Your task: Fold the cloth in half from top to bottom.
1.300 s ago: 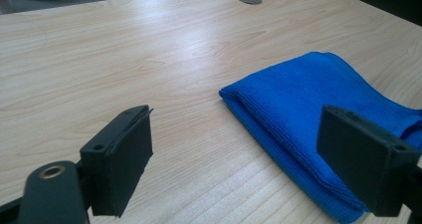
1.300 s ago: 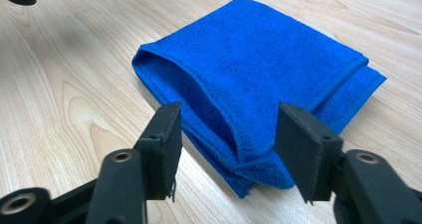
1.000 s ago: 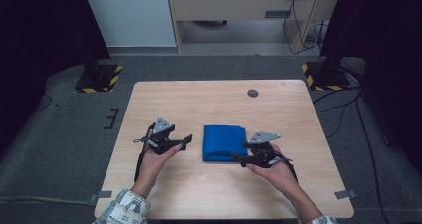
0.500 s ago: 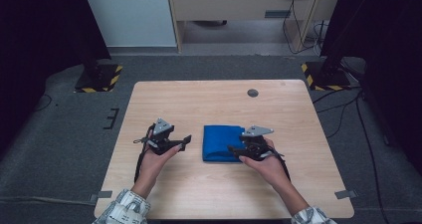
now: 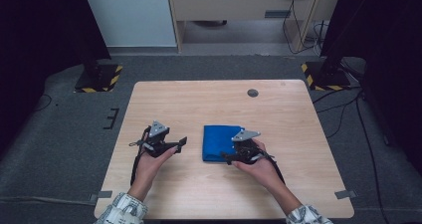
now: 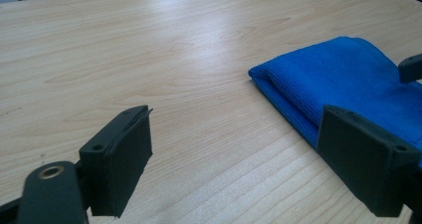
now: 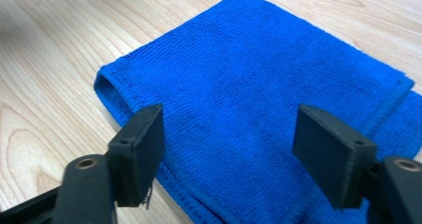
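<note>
A folded blue cloth lies flat near the middle of the wooden table. My right gripper hovers over the cloth's near right part, jaws open with the blue cloth spread beneath them and nothing held. My left gripper stands open a short way left of the cloth, jaws pointing toward it. In the left gripper view the cloth has its folded edge facing me, bare wood lies between the pads, and the tip of the other gripper shows at the right edge.
A small dark round disc is set in the table near its far edge. Around the table is grey carpet with stands marked in yellow and black at both far corners and cables on the right.
My right gripper has moved left and forward, from beside the cloth's right edge to over the cloth. The left gripper has stayed nearly in place.
</note>
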The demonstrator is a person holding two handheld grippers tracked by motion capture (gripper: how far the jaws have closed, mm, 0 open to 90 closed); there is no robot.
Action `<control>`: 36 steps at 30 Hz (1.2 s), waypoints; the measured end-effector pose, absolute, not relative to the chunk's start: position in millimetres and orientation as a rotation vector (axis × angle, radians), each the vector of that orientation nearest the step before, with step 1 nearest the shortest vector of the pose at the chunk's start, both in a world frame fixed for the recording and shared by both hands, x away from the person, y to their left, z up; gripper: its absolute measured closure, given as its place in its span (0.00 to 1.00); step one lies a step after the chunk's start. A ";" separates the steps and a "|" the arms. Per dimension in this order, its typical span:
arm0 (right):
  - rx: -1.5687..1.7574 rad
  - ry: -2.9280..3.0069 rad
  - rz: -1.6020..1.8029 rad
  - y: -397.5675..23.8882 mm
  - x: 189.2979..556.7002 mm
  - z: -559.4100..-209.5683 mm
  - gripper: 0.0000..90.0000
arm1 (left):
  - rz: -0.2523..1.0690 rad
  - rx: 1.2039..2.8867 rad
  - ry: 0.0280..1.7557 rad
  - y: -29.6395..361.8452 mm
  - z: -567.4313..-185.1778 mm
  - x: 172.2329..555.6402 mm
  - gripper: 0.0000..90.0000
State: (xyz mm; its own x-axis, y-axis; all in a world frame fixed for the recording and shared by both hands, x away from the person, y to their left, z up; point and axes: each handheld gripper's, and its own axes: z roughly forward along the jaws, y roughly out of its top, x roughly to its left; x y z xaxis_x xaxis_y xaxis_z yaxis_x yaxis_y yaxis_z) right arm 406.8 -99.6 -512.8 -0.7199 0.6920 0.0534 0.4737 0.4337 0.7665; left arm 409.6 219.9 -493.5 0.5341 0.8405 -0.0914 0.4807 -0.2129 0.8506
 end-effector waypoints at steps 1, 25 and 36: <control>1.010 2.409 1.170 -100.9 407.3 -511.6 0.26 | 0.498 1.861 1.087 220.7 -493.1 409.3 0.15; 1.119 2.118 1.274 -165.4 424.2 -470.4 0.08 | 0.506 1.900 1.124 233.6 -494.4 410.9 0.08; 1.224 2.108 1.220 -204.0 421.0 -488.9 0.08 | 0.497 1.968 1.154 240.2 -504.0 413.2 0.08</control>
